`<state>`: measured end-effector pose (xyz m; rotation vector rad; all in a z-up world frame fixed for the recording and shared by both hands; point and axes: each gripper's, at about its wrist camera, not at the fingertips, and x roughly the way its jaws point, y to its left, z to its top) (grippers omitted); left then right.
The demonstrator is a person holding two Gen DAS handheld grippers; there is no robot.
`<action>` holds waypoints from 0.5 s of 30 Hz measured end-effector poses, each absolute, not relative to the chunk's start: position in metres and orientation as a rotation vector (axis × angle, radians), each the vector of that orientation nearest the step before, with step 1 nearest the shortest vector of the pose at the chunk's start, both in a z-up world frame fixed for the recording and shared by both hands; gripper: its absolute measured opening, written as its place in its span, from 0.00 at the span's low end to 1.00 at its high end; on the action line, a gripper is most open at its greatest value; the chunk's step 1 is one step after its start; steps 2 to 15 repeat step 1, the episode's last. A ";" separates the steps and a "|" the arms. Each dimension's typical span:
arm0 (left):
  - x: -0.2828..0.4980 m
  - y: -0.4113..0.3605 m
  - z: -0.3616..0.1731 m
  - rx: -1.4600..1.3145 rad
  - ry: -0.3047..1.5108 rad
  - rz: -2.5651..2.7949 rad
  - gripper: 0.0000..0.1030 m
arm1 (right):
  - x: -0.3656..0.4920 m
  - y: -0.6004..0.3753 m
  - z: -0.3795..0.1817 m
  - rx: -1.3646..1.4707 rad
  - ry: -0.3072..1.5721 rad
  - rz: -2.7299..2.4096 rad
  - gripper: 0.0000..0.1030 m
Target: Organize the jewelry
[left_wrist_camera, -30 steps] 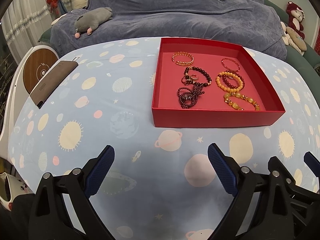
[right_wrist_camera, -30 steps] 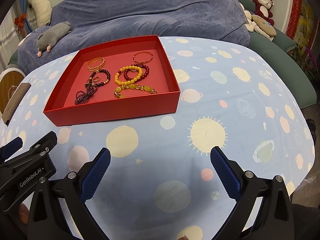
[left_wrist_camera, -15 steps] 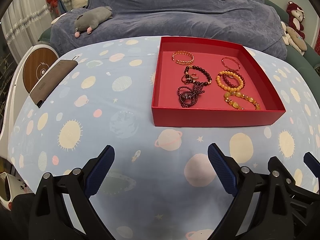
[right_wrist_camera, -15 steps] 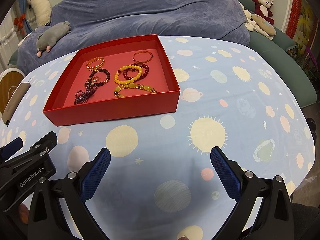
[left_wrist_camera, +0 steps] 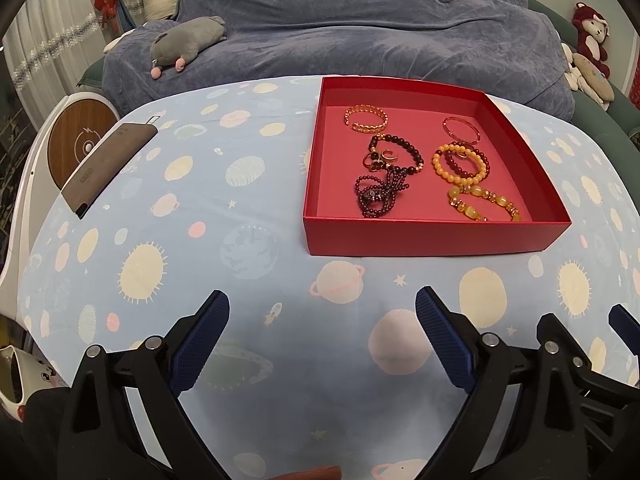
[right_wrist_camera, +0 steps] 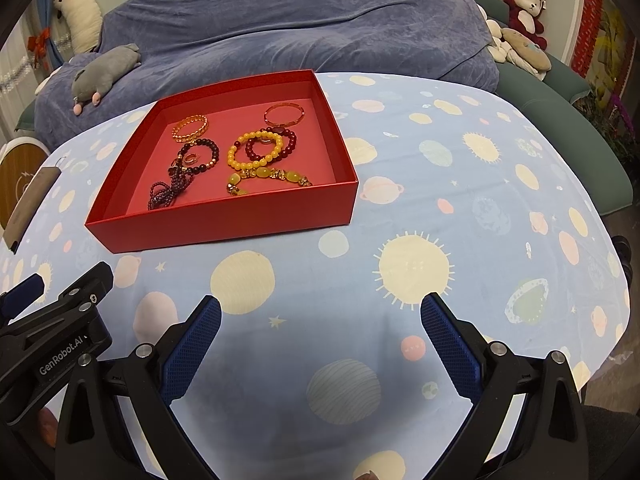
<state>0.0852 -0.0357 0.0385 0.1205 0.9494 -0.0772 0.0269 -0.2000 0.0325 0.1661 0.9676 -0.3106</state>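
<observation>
Jewelry (left_wrist_camera: 432, 164) in red box (left_wrist_camera: 432, 236) lies ahead-right of left gripper (left_wrist_camera: 322, 338), ahead-left of right gripper (right_wrist_camera: 320, 340) (both gaping, empty); neither clearly nearer.

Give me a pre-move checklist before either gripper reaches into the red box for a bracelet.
1. Left gripper open, holding nothing: ok.
2. Right gripper open, holding nothing: ok.
3. Red box flat on the tablecloth, top uncovered: ok.
4. Gold cuff bracelet lies apart from the others: ok.
5. Yellow bead bracelet free of the dark red bead bracelet: not ok, they overlap.
6. Dark bead strand untangled: cannot tell.
</observation>
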 end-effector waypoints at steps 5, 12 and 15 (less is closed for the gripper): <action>0.085 -0.036 0.039 0.120 0.948 -0.077 0.87 | 0.027 -0.200 0.033 0.166 0.968 -0.311 0.94; 0.085 -0.036 0.039 0.120 0.948 -0.077 0.87 | 0.027 -0.200 0.033 0.166 0.968 -0.311 0.94; 0.085 -0.036 0.039 0.120 0.948 -0.077 0.87 | 0.027 -0.200 0.033 0.166 0.968 -0.311 0.94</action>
